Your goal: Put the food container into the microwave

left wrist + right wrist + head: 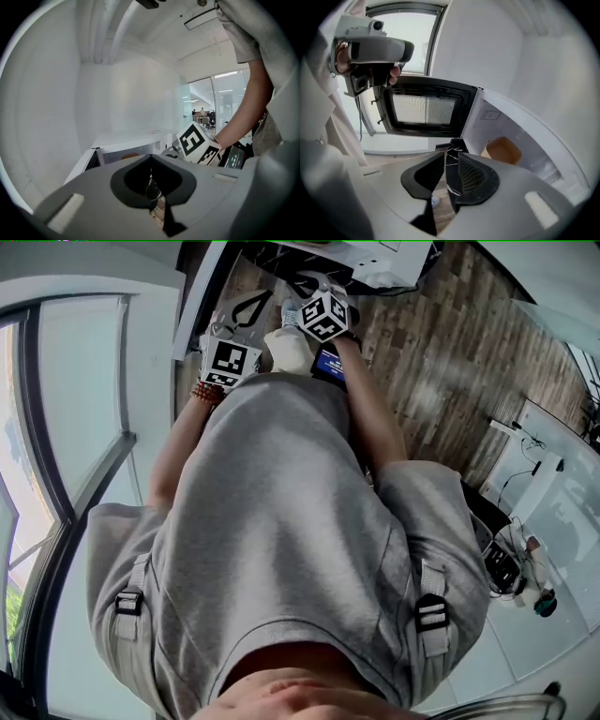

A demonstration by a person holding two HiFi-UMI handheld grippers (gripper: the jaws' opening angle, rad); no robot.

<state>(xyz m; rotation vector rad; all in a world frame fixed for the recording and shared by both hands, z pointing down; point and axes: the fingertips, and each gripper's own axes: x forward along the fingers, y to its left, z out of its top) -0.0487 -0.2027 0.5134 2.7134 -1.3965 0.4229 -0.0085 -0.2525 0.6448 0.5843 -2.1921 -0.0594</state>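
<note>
The white microwave (pixel 520 136) stands with its black-framed door (pixel 424 108) swung open to the left. An orange-brown food container (pixel 503 150) sits inside the cavity, and it also shows as an orange patch (pixel 130 155) in the left gripper view. My right gripper (pixel 451 160) is in front of the opening, apart from the container, its jaws a narrow gap apart with nothing between them. My left gripper (pixel 151 178) is shut and empty, held beside the right one. In the head view both grippers, left (pixel 246 307) and right (pixel 305 285), are out past my torso.
A black marbled counter edge (pixel 451 149) runs below the microwave. Wood flooring (pixel 441 362) lies beneath. A tall window (pixel 66 427) is on the left. A white desk with cables and small items (pixel 525 549) stands at the right. My grey shirt fills most of the head view.
</note>
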